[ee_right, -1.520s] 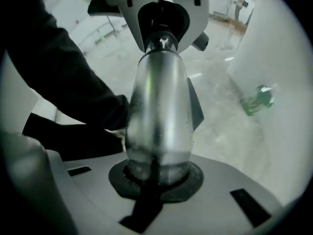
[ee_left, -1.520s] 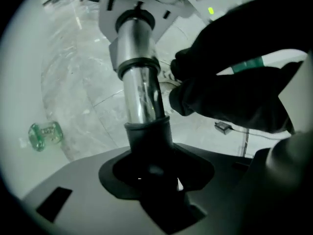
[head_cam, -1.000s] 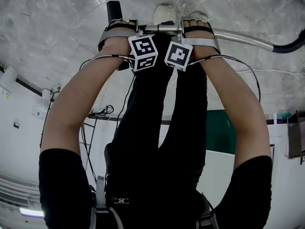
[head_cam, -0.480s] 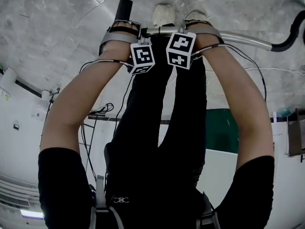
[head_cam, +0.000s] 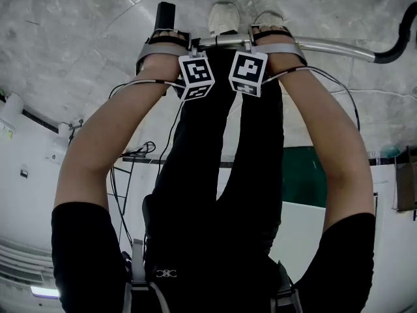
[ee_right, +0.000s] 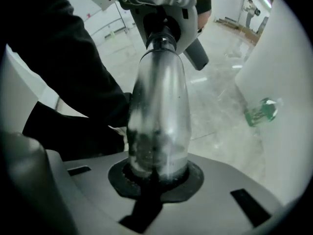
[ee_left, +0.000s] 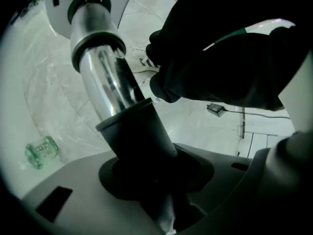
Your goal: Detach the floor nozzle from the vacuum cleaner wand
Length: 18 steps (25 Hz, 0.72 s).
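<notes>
Here the floor nozzle's head shows in no view. What I take for its dark neck sleeve [ee_left: 134, 131] sits over the end of the chrome wand [ee_right: 159, 106], inside the left tongs [ee_left: 146, 177]. Freeing it probably wants a straight draw along the tube, perhaps with a slight twist, the other side held fixed; a sideways pull could jam the joint. The left tongs, set wide, clamp that sleeve and have just been closing a little on it. The right tongs [ee_right: 156, 175], much narrower, grip the bare wand just beside them, with a black hose [head_cam: 396, 49] beyond.
</notes>
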### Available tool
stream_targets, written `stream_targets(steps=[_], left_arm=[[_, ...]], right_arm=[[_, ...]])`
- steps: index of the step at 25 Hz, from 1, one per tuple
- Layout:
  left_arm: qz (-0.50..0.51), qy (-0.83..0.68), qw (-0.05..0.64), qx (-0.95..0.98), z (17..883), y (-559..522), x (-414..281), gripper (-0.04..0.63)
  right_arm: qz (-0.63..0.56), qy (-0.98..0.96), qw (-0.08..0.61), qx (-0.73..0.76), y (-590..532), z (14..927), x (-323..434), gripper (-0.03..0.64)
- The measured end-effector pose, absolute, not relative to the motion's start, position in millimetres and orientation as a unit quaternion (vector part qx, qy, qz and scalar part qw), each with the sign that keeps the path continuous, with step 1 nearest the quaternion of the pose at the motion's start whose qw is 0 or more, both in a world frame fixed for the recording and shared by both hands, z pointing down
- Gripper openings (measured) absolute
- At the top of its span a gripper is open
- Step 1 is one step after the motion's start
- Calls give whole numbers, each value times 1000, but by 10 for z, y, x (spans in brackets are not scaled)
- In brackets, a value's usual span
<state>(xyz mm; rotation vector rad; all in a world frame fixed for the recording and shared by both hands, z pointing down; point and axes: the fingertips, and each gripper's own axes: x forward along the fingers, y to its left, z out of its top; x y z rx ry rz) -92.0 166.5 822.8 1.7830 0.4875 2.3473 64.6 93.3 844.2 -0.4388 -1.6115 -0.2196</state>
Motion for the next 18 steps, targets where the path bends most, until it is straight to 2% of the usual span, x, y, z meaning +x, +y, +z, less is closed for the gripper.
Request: stream_targets(steps=[3, 5, 7, 11, 13, 15, 17, 18], left_arm=[[766, 183, 11, 616, 8209, 1766, -799, 175], [760, 194, 8, 620, 8193, 1820, -762, 175], [769, 214, 48, 600, 8172, 1858, -823, 175], [779, 223, 200, 551, 8062, 2015, -905, 173], [776, 214, 227, 549, 8028, 2048, -882, 175], [787, 197, 146, 566, 8101, 1962, -893, 172], [788, 198, 59, 580, 8162, 1927, -931, 172], [782, 202, 38, 588, 8165, 1938, -926, 173]], right_arm=[[55, -655, 672, -341, 1298, 8259, 903, 52], [97, -635, 663, -385, 1376, 8185, 969, 52], [39, -667, 660, -345, 1253, 8268, 881, 52], [-166, -757, 615, -147, 845, 8341, 498, 52], [-190, -781, 588, -87, 831, 8329, 410, 52], [-186, -758, 615, -111, 871, 8389, 534, 52], [-92, -720, 652, -217, 1112, 8394, 703, 52], [-25, -696, 660, -282, 1263, 8347, 790, 52]])
